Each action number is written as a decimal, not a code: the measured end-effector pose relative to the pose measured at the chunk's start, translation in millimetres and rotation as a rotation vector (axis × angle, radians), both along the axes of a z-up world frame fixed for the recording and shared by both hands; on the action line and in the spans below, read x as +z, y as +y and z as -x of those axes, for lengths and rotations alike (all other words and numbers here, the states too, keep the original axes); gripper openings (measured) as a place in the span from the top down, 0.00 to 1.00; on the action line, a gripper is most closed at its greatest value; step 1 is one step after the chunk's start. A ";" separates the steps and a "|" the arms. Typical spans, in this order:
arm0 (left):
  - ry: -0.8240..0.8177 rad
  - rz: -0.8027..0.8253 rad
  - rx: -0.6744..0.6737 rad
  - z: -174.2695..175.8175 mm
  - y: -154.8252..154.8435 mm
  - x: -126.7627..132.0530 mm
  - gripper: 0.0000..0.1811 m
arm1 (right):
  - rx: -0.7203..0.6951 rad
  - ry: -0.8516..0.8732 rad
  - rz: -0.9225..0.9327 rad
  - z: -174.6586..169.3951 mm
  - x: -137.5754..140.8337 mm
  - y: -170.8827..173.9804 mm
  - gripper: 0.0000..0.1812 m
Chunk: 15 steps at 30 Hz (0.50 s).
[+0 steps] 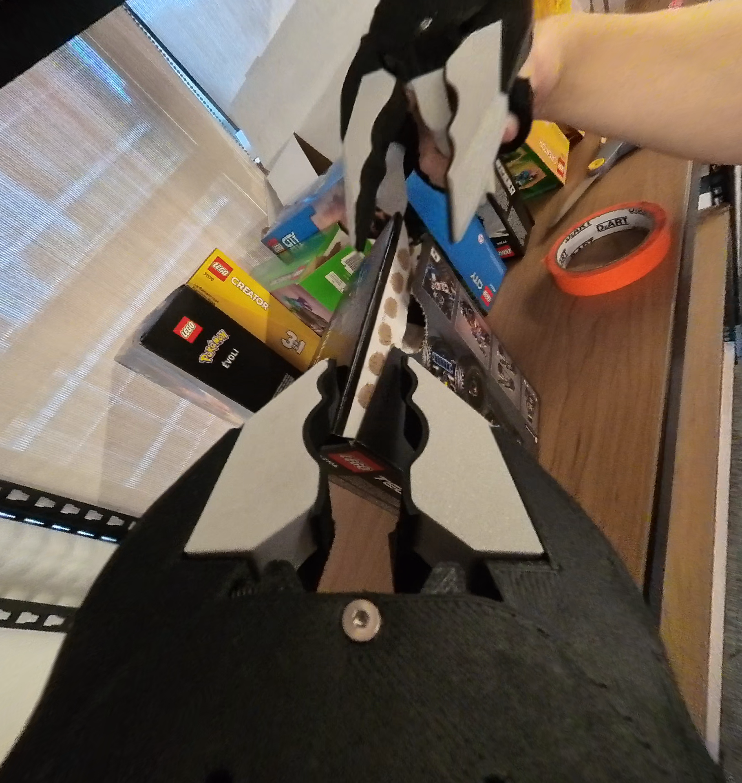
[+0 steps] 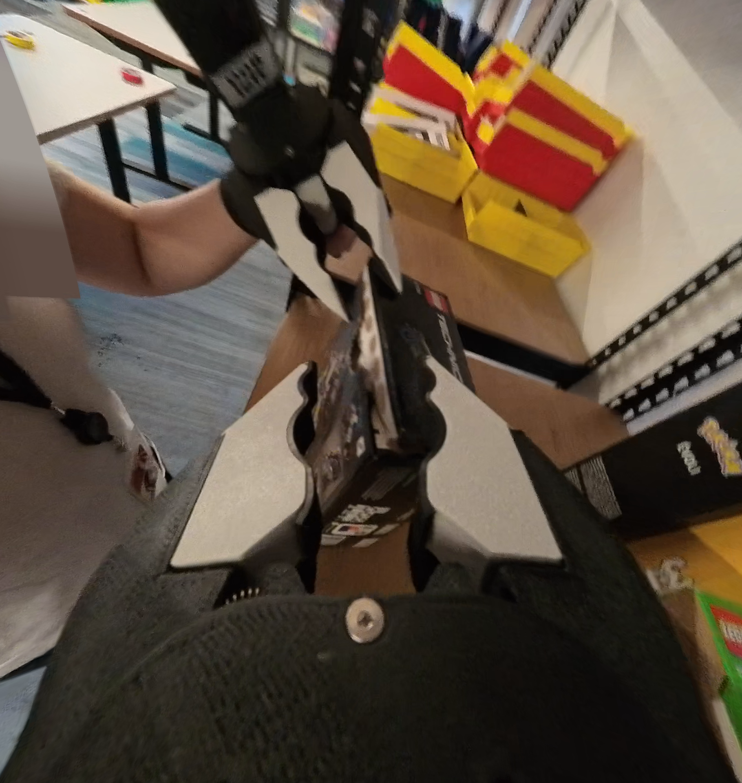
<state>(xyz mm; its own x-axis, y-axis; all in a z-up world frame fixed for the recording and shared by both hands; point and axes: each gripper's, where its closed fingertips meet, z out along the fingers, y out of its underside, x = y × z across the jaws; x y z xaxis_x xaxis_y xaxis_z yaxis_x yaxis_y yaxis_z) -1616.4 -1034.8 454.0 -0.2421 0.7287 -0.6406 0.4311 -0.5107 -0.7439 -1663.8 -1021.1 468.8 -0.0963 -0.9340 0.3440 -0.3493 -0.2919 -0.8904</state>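
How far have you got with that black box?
Done: the black box looks lifted off the wooden shelf. In hand: the left tool and the right tool each pinch one end of it. Left: it is not set down anywhere yet; the other boxes sit on the shelf.

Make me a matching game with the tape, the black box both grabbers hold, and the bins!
Things:
1. roll of tape
2. flat black box
3. storage bins

Matches:
A. yellow, against the white wall
B. orange, lying flat on the wooden shelf
C. pinched at one end by the left gripper, at the other by the right gripper

Pairs: 1-B, 2-C, 3-A
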 end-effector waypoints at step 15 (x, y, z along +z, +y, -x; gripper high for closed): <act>-0.039 0.065 0.024 -0.3 -0.9 -1.4 0.84 | -0.304 0.265 0.681 6.3 -23.3 -14.4 0.70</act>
